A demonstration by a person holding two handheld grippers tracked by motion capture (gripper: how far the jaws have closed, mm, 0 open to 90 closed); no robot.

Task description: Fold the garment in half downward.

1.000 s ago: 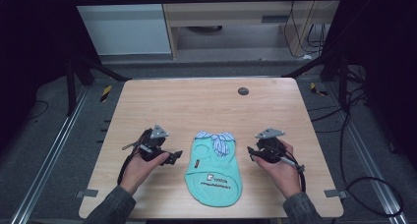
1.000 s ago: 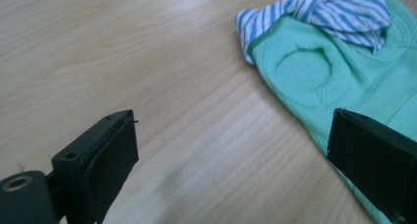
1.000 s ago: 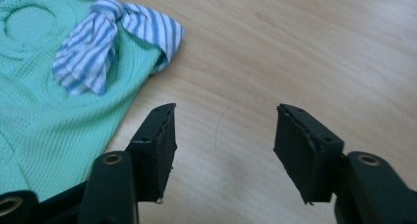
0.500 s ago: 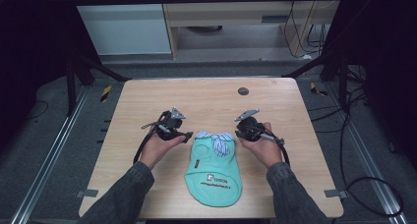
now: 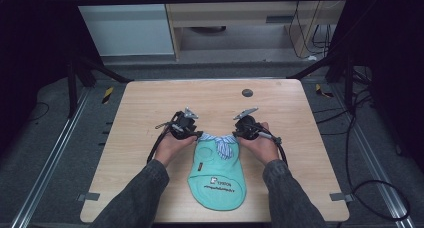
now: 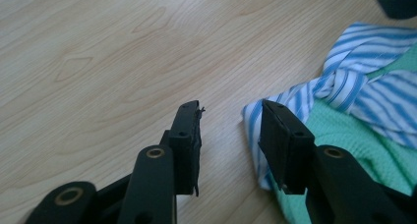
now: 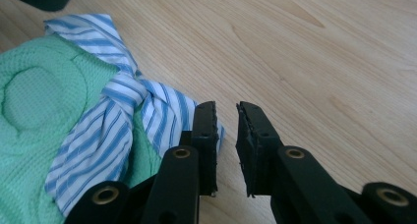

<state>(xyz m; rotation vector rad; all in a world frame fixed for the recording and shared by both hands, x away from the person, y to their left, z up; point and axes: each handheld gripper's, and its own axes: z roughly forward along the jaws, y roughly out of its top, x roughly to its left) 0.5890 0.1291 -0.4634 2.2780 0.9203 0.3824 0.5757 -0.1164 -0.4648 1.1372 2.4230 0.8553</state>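
Left hand-held gripper (image 5: 199, 135): at 9 o'clock of the striped collar (image 5: 220, 139), jaws just been closing, a gap left, bare table (image 5: 150, 108) between.
Green bib (image 5: 218, 180): flat, table's 6 o'clock.
Right hand-held gripper (image 5: 236, 133): collar's 3 o'clock, jaws nearly together, nothing pinched.

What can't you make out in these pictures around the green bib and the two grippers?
- Small print on the green bib, high view: too small to read.
- Right gripper, its own view: one jaw covers the striped tie corner; grip unclear.
- Left gripper, high view: hand hides the jaw tips.
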